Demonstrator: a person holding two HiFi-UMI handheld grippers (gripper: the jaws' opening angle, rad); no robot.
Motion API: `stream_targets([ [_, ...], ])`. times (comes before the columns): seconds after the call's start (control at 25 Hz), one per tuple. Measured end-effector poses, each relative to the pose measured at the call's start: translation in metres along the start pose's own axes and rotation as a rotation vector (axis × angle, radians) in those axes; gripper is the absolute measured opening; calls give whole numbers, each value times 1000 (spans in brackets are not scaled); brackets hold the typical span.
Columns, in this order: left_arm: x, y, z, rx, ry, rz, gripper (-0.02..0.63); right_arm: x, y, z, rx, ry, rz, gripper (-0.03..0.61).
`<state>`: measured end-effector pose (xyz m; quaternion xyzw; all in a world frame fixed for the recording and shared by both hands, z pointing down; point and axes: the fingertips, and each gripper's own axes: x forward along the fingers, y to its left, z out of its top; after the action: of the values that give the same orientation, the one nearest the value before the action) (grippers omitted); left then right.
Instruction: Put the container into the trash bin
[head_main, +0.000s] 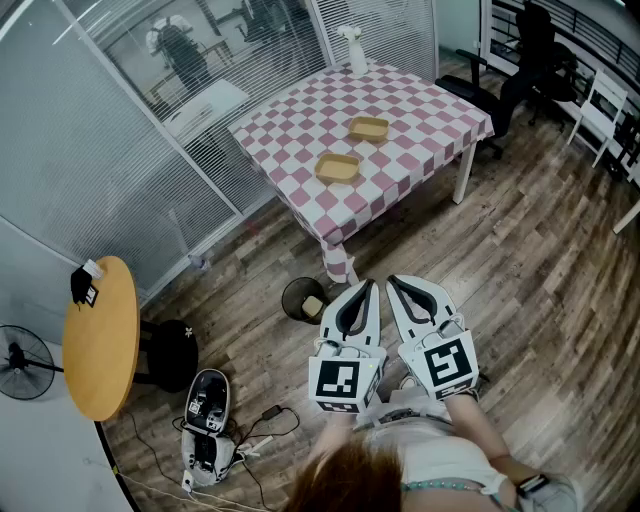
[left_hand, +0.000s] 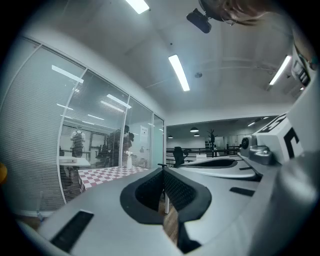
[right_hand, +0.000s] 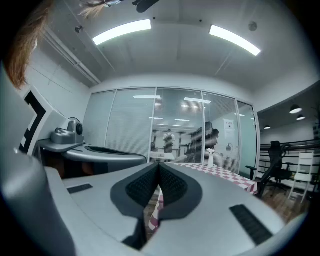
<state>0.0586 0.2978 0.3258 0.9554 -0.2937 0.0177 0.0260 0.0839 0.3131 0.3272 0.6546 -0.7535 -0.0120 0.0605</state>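
Nearest, left gripper (head_main: 368, 286) and right gripper (head_main: 394, 283) sit side by side, each clenched on nothing, jaws tip to tip. Two shallow tan square trays lie apart on the one checkered table (head_main: 300, 120): front container (head_main: 338, 167) near the edge, rear container (head_main: 368, 128) behind it. One dark round bin (head_main: 290, 291) stands on the floor by the table's near corner. A tan piece (head_main: 313, 305) inside it may be a third container. One white bottle (head_main: 355, 50) stands at the far edge.
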Motion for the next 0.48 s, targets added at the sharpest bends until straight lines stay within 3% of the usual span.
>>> stream_targets([
  [0.48, 4, -14, -4, -4, 9, -8, 5, -10, -13, 1, 13, -45, -9, -8],
])
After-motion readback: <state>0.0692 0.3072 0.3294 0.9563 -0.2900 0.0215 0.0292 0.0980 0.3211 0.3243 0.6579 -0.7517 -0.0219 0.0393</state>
